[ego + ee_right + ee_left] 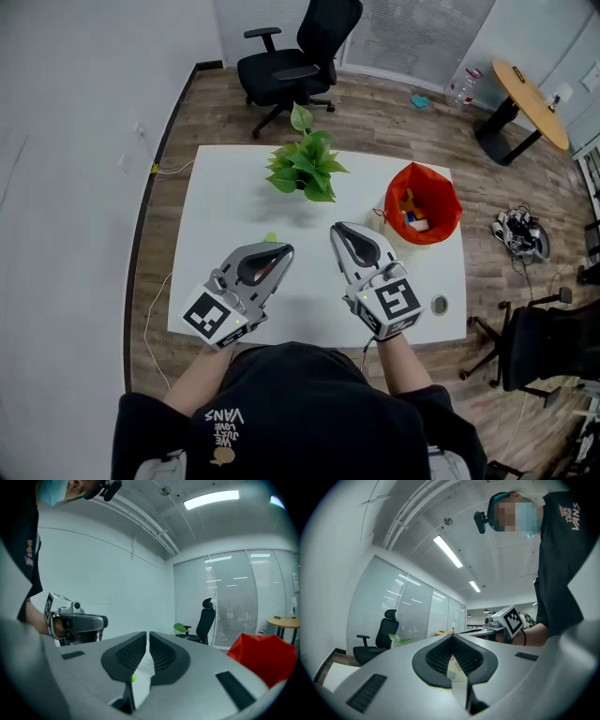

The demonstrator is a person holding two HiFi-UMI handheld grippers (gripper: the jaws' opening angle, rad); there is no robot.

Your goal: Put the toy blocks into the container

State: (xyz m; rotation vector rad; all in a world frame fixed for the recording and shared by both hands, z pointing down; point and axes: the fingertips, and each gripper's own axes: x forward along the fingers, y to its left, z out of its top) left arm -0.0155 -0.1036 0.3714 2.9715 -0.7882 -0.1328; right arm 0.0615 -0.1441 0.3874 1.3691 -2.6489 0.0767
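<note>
You've got both tools low over the white rectangular table (225, 206), near its 6 o'clock edge. Your left gripper (279, 251), at abt 7 o'clock on the table, is clenched. In the left gripper view (451, 638) its dark ribbed pads (436, 658) meet at the tips w/ nothing between them, only tabletop showing below. Your right gripper (343, 232), at abt 5 o'clock, is released. In the right gripper view (147, 637) its jaws sit close w/ a thin slit down the middle and grip nothing. Through that slit you see a small lime-green bit (134, 678). In the head view it lies on the table (271, 237) just past the left tool's tips; can't tell what it is. The task's things, the small coloured toy blocks (415, 221) (yellow, white, a touch of blue), are already inside the red-orange soft fabric container (448, 217). That stands open-topped at abt 2 o'clock on the table, apart from both tools, and shows at 4 o'clock in the right gripper view (262, 656). A leafy green potted plant (305, 167) stands at 12 o'clock on the table. A small grey round disc (439, 304) lies near the 4 o'clock corner. Off the table, a black office chair (295, 56) is at 12 o'clock and a round wooden side table (530, 89) at 2 o'clock.
</note>
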